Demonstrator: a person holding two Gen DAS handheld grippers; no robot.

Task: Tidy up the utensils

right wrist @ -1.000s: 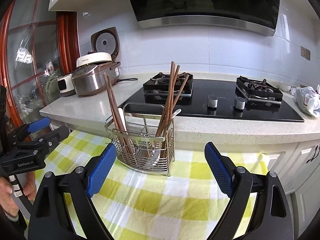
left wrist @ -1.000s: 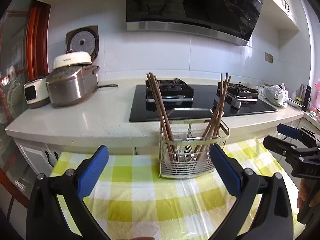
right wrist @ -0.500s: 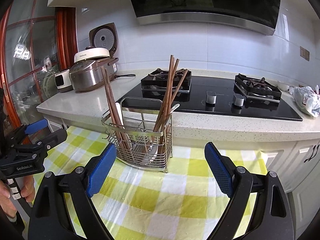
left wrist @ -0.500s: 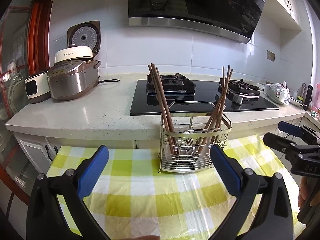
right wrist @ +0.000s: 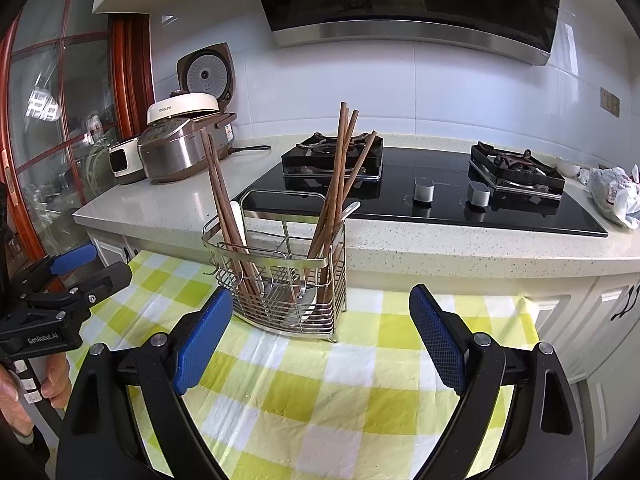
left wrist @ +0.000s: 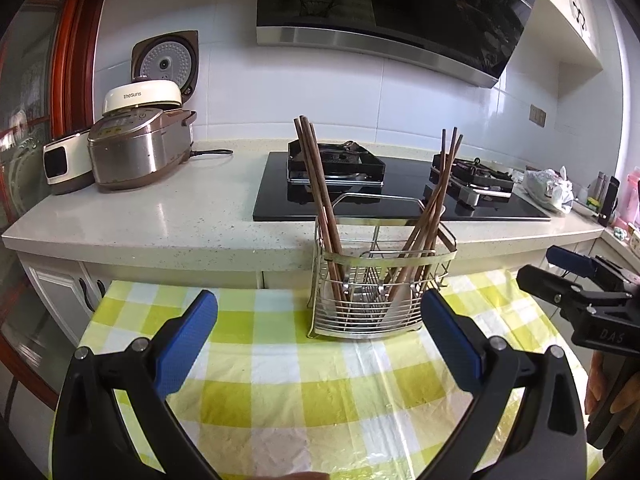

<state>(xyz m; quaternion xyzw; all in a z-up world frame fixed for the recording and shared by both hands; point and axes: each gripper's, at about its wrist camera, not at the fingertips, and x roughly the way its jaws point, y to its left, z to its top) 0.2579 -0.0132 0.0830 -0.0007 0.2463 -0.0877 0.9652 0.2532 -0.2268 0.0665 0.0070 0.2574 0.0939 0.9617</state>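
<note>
At frame centre the wire utensil caddy (left wrist: 382,280) stood on the checked surface (left wrist: 280,380), chopsticks (right wrist: 340,184) and spoons already inside; both hand-held grippers, left (left wrist: 320,344) and right (right wrist: 320,340), gaped empty, so sorting looked nearly finished.

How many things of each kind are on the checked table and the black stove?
Wire utensil rack: 1
Chopstick bundles: 2
Gas burners: 2
Stove knobs: 2
Total: 7
</note>
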